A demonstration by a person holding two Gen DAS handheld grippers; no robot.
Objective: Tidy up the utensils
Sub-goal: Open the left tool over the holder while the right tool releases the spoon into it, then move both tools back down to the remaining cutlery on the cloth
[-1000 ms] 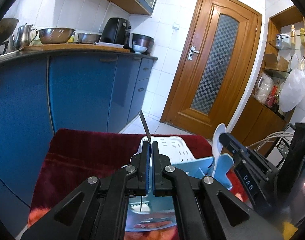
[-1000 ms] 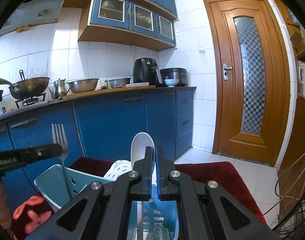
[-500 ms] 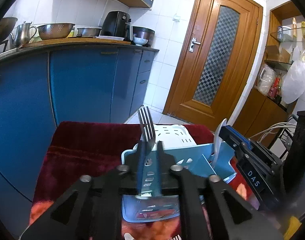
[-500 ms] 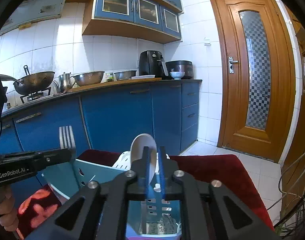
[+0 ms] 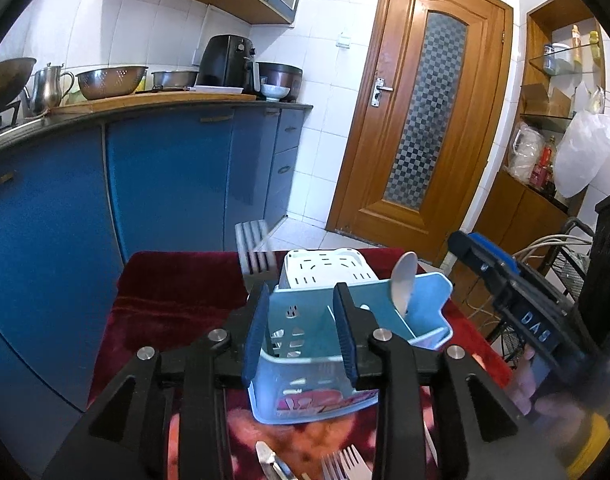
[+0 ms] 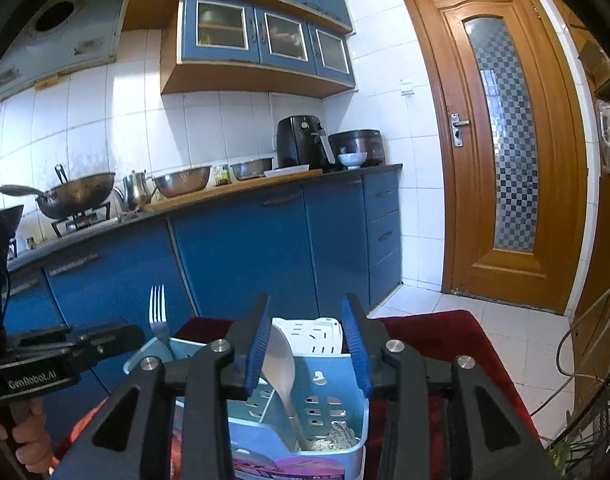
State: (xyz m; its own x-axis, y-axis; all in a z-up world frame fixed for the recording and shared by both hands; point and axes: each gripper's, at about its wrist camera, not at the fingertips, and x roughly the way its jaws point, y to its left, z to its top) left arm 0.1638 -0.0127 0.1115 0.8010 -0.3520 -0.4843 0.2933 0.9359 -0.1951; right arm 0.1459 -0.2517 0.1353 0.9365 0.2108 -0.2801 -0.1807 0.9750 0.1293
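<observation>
Steel fork [image 6: 158,316] & white plastic spoon [image 6: 280,364] are stood upright in pale-blue slotted plastic caddy [image 5: 305,384]; L gripper [image 5: 301,336] & R gripper [image 6: 307,344] jaws, just opened, are held apart above caddy, nothing gripped.

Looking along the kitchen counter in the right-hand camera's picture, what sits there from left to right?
Wok → metal kettle → steel colander → small jar → steel bowl → white tray → black air fryer → small white bowl → rice cooker.
</observation>
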